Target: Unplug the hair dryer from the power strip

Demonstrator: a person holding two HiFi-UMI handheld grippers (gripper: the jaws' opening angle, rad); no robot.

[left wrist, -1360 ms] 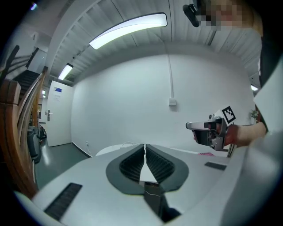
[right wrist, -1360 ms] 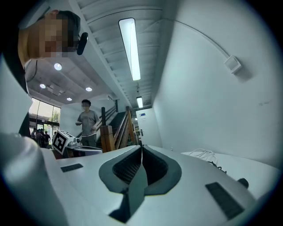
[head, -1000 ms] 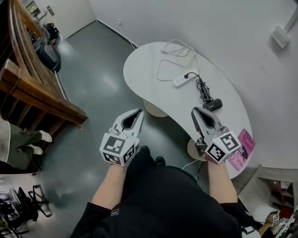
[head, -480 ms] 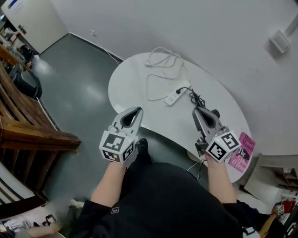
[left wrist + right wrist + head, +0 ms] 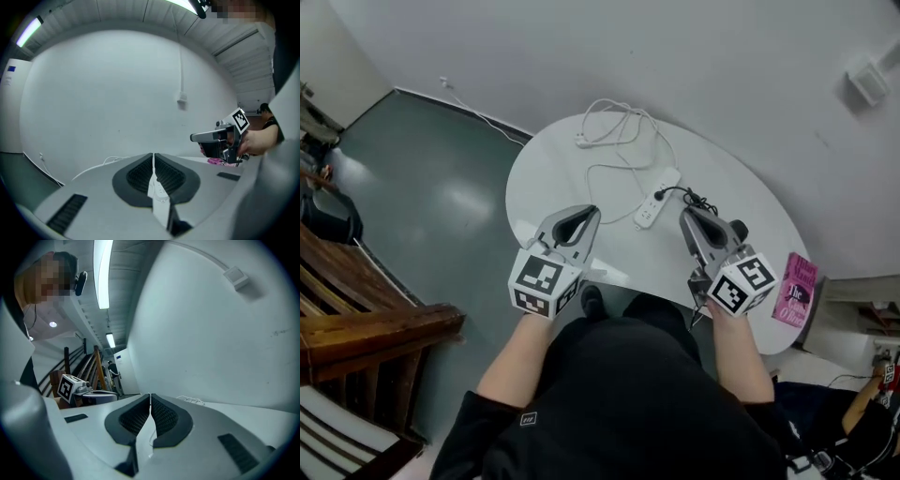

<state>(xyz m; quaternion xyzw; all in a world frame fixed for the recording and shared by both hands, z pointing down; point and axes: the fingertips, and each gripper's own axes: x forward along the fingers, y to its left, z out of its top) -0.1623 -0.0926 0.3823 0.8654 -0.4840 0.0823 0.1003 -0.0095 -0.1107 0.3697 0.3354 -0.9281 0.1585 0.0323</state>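
I am holding both tools short of the work, so as I read it the task is sitting at its very start: 0 of its steps are done.

The left gripper [image 5: 589, 213] is hovering over the near edge of the white table [image 5: 572, 169]. In its own view the 2 pads are pressing flat together with nothing between them [image 5: 153, 157]. The right gripper [image 5: 686, 214] is doing the same, pads meeting and pinching nothing [image 5: 150, 397].

The power strip [image 5: 660, 193] is lying on the table between the 2 gripper tips and a little beyond them, and its white lead [image 5: 614, 169] is looping away toward the far edge. The left gripper view is showing the strip [image 5: 158, 199] in line with the slit below its pads. A black cord [image 5: 698, 199] is running from the strip's near end to the hair dryer [image 5: 737, 229], which is resting just beside the right gripper and partly hiding behind it. A pink book [image 5: 794, 292] is lying at the table's right end, well apart from all this.

The black plug [image 5: 657, 196] is looking seated in the strip, though it is small from the head view and I am not certain how deep it sits.

What I am judging as left: opening 1 gripper, steadying the strip with the other, gripping the plug and pulling it free.
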